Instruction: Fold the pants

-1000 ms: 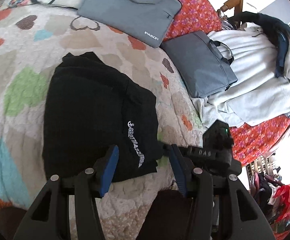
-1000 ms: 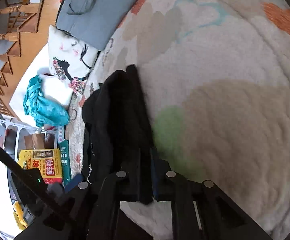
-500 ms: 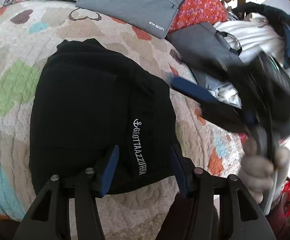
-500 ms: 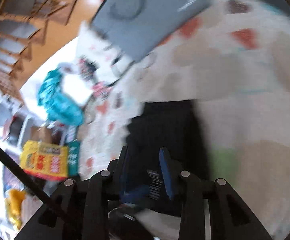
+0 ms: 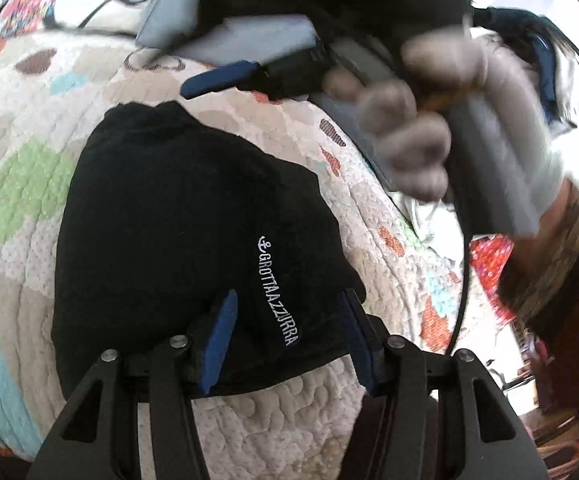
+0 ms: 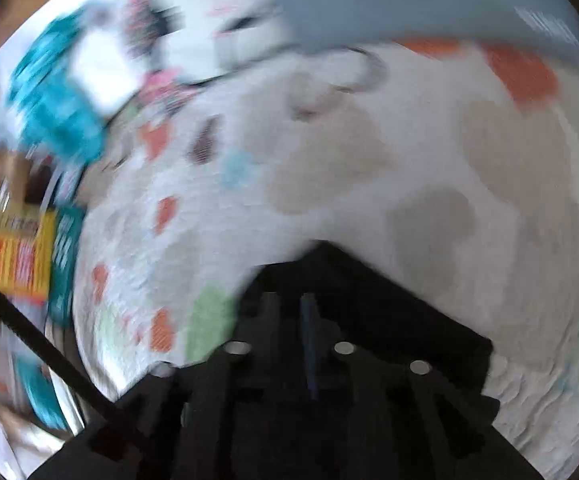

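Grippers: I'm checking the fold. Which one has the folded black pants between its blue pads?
The left gripper: its pads straddle the pants beside the white lettering. The right gripper is off the pants.

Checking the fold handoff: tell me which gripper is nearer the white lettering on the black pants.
Left. The left gripper straddles the lettering on the folded pants, its open fingers on either side. The right gripper is lifted beyond the pants' far edge, holding nothing.

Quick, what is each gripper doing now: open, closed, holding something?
Left gripper: open, jaws over the folded black pants, not clamping them.
Right gripper: open and empty; its jaws have just been opening.
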